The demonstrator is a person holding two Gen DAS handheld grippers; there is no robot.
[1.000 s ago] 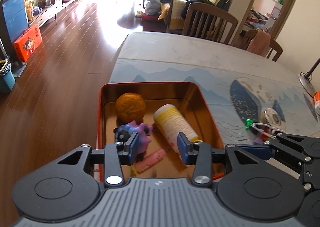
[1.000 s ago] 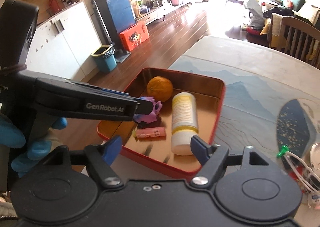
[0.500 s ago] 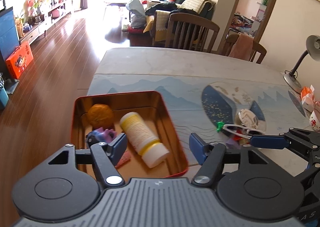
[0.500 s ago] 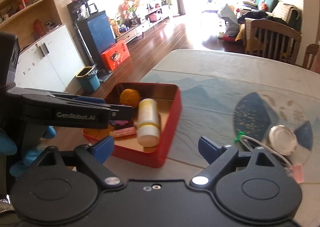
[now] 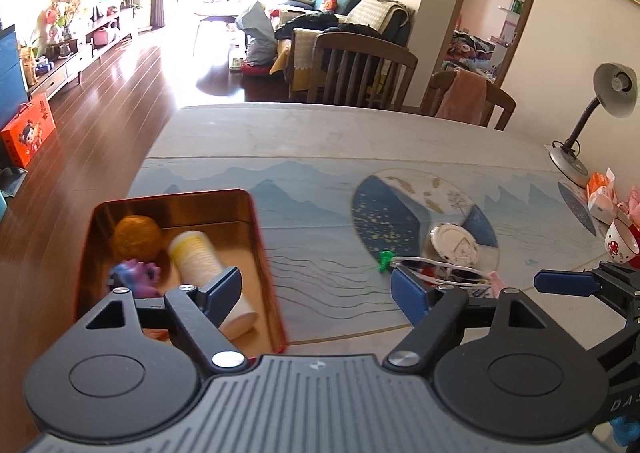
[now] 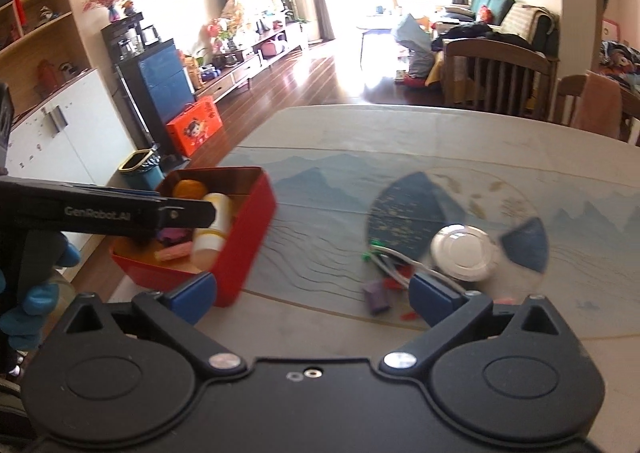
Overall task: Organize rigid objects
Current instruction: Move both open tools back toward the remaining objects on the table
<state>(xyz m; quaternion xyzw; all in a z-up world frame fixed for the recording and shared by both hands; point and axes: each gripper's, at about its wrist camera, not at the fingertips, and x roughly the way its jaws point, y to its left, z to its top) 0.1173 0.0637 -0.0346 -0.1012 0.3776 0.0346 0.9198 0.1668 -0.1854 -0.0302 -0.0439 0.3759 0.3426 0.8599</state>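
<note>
Now both claws, left (image 5: 316, 289) and right (image 6: 312, 293), tilt downward, opening, empty.

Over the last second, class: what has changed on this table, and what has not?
Both tools swung from the red tin toward the sunglasses pile. The left tool and right tool are opening, nothing between them. The bottle, orange and purple toy stayed in the tin.

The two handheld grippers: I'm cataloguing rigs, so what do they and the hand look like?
Both the left gripper and the right gripper have matte black bodies with round hubs, silver screws and blue finger pads. The left one's side reads "GenRobot.AI" in white. A blue glove covers the hand.
</note>
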